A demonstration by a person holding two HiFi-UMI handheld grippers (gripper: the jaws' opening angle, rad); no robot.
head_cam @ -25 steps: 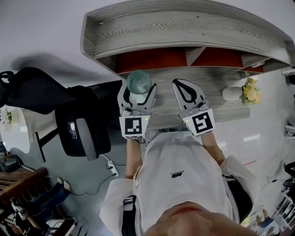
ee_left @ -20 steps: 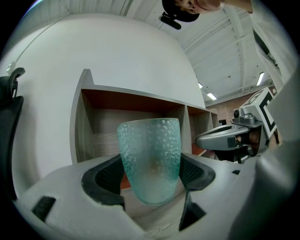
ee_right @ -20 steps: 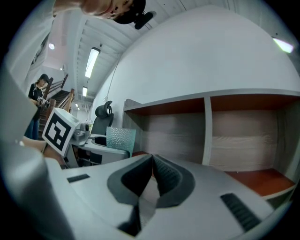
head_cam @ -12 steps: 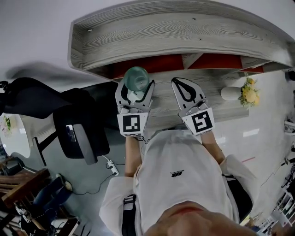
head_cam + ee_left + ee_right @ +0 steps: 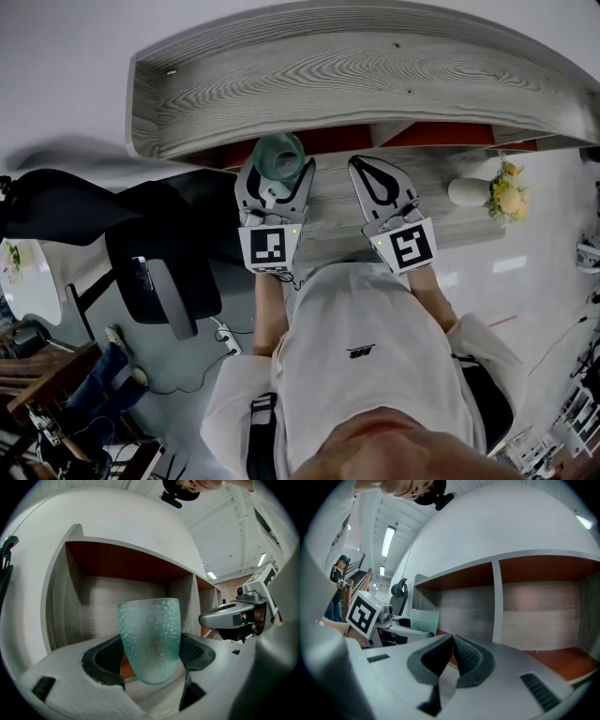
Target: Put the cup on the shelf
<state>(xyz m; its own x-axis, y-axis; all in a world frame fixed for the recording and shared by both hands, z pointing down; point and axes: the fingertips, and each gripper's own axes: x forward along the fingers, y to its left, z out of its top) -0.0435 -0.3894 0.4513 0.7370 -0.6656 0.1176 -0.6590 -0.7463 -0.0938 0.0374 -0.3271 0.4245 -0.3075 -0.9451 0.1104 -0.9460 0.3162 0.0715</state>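
Green pebbled cup (image 5: 149, 639) sat clamped in our left gripper (image 5: 278, 178), our right gripper (image 5: 451, 641) closed on nothing. We judged the cup's rim could clip the shelf (image 5: 328, 75) top.

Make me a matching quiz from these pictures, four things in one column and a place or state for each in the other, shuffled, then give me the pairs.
Things:
1. cup
2. right claw
3. vase of flowers
4. office chair

Places or states:
A. shut, nothing in it
B. far right in the head view
C. held in the left claw
D. black, at the left in the head view

Pairs: 1-C, 2-A, 3-B, 4-D
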